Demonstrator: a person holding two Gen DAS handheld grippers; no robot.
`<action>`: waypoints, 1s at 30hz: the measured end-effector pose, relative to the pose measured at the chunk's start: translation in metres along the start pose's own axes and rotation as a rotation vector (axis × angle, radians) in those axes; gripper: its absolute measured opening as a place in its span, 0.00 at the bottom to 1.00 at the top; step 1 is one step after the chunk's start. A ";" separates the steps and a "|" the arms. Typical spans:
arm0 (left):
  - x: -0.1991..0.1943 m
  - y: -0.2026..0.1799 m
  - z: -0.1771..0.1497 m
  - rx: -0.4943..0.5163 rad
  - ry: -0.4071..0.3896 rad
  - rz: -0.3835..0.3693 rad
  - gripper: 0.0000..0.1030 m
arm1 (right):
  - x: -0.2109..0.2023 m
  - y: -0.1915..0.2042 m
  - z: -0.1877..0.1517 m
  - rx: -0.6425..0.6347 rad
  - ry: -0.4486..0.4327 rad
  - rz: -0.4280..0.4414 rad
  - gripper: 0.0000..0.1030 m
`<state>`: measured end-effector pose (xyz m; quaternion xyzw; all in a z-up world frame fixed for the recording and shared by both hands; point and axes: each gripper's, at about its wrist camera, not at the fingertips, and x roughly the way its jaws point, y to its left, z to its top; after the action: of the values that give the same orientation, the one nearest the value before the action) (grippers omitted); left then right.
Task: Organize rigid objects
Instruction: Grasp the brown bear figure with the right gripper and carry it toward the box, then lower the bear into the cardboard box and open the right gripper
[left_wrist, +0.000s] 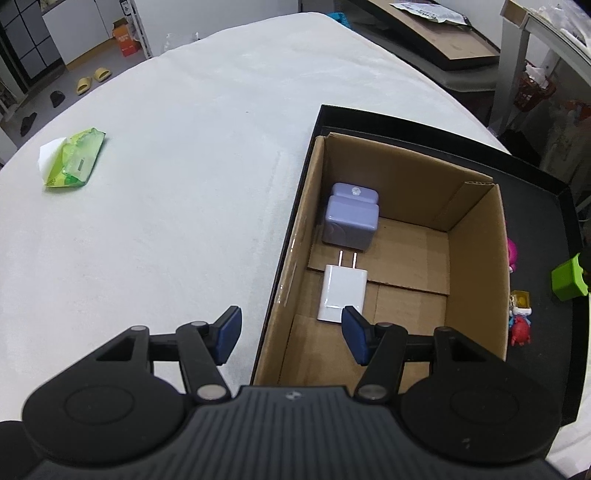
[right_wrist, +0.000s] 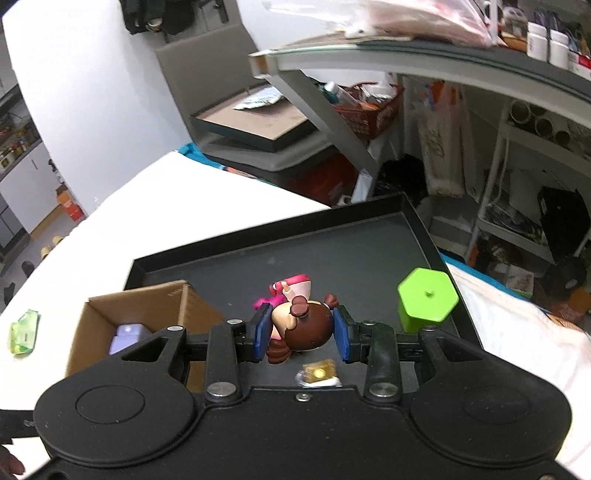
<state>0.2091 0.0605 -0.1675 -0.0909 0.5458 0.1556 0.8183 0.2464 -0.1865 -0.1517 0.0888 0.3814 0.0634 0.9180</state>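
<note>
An open cardboard box (left_wrist: 476, 258) stands in the left part of a black tray (left_wrist: 535, 229). Inside it lie a lilac charger block (left_wrist: 351, 218) and a white plug adapter (left_wrist: 341, 293). My left gripper (left_wrist: 291, 332) hovers open over the box's near left wall, holding nothing. My right gripper (right_wrist: 301, 332) is shut on a brown-haired doll figure (right_wrist: 303, 325) with a pink body, held above the tray floor (right_wrist: 332, 251). A green hexagonal block (right_wrist: 424, 299) stands right of the doll. A small yellow toy (right_wrist: 319, 371) lies under the gripper. The box (right_wrist: 147, 299) sits to its left.
A green tissue pack (left_wrist: 74, 158) lies on the white table cloth (left_wrist: 177, 184) at the left. In the tray right of the box sit the green block (left_wrist: 569, 280), a yellow toy (left_wrist: 521, 301) and a red toy (left_wrist: 521, 332). Shelves and clutter stand beyond the table.
</note>
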 end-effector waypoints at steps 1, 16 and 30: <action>0.000 0.001 -0.001 0.001 -0.001 -0.005 0.57 | -0.001 0.002 0.001 -0.003 -0.005 0.006 0.34; -0.003 0.015 0.002 -0.016 -0.017 -0.100 0.55 | -0.013 0.054 0.003 -0.100 -0.013 0.140 0.34; 0.015 0.023 -0.002 0.000 -0.014 -0.162 0.30 | 0.006 0.112 -0.009 -0.244 0.011 0.163 0.34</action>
<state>0.2046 0.0836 -0.1818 -0.1337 0.5312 0.0894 0.8319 0.2393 -0.0749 -0.1382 0.0069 0.3675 0.1841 0.9116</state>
